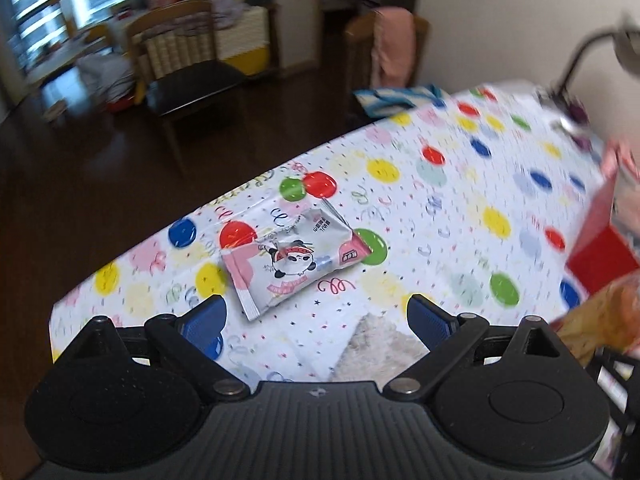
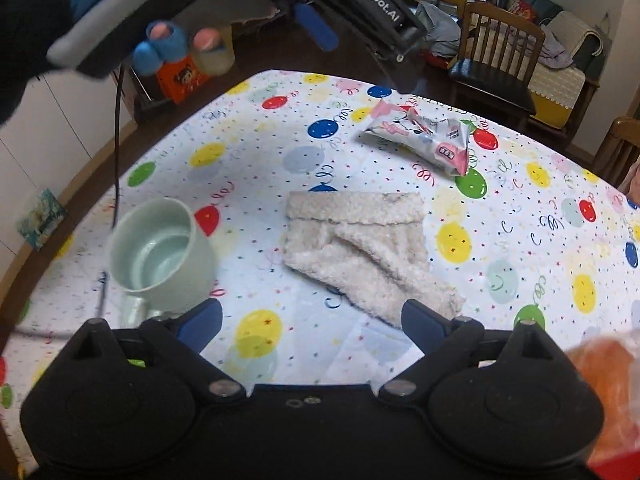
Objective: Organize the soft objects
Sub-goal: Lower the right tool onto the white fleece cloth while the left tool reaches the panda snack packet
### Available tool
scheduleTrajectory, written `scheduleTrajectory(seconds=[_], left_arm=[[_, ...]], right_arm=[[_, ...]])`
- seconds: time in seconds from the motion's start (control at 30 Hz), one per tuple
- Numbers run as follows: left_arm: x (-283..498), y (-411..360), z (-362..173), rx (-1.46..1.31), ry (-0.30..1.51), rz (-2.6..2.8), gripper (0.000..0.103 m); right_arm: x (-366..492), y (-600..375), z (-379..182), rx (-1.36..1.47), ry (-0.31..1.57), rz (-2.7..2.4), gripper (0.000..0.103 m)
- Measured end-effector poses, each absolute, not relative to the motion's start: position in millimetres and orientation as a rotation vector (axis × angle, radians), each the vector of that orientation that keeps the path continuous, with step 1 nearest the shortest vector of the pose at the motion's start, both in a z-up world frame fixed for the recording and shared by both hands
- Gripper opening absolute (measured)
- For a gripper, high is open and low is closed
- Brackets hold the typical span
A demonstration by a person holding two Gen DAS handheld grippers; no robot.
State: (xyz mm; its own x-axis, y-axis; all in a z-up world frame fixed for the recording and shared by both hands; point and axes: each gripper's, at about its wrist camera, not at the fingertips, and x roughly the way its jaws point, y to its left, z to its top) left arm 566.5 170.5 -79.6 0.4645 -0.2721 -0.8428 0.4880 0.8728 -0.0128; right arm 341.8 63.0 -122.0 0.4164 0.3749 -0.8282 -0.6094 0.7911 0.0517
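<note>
Both tongs, left gripper (image 1: 316, 318) and right gripper (image 2: 312, 322), stood open and empty above the table (image 2: 520, 248); the towel (image 2: 360, 248) lay loosely folded mid-table, the packet (image 2: 420, 140) just beyond it, so sorting seemingly remained undone.

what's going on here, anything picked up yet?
Nothing held yet. A person holds both grippers over a balloon-print tablecloth, each with its jaws open and empty. The right gripper hovers just short of a folded fluffy cream cloth. The left gripper faces a panda-print tissue pack lying flat near the table edge. A pale green mug stands left of the cloth. The left view is motion-blurred.
</note>
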Motion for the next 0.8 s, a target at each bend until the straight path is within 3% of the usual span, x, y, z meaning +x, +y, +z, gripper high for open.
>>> scheduleTrajectory(seconds=[0.37, 0.8], left_arm=[[599, 148, -123, 0.633, 0.906, -0.602, 0.098], [648, 125, -172, 0.695, 0.959, -0.711, 0.098]], right_arm=[[375, 85, -149, -0.296, 0.948, 0.603, 0.092], [396, 109, -174, -0.416, 0.961, 0.589, 0.089]])
